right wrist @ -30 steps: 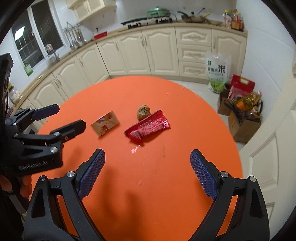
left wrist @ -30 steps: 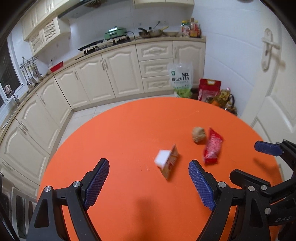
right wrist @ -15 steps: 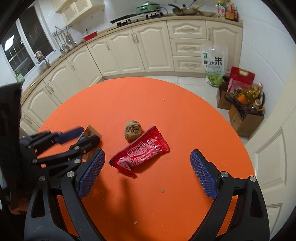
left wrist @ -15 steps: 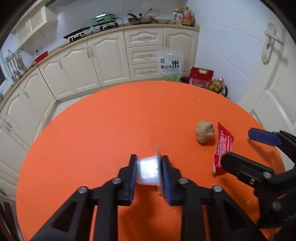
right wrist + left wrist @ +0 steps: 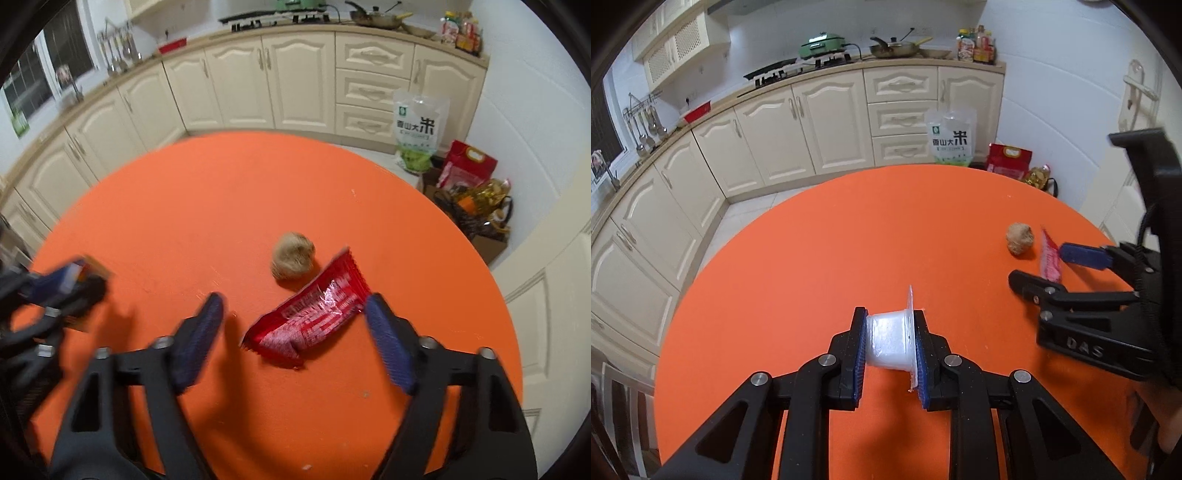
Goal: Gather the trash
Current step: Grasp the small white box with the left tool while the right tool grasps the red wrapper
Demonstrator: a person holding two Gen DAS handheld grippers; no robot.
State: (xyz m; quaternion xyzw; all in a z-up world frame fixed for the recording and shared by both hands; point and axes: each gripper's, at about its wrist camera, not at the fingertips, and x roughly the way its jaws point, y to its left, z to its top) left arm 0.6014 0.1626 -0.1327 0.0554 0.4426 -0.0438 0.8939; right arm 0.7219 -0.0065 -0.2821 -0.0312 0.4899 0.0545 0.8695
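Wrapper [image 5: 310, 325] lies between right tool [image 5: 295, 332] — angled downward.

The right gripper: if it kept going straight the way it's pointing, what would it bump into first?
Most likely the red wrapper, lying on the orange table between the right gripper's closing jaws, not yet pinched.

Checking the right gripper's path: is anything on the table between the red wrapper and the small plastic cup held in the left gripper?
No: the left wrist view shows only bare orange table between the cup and the red wrapper.
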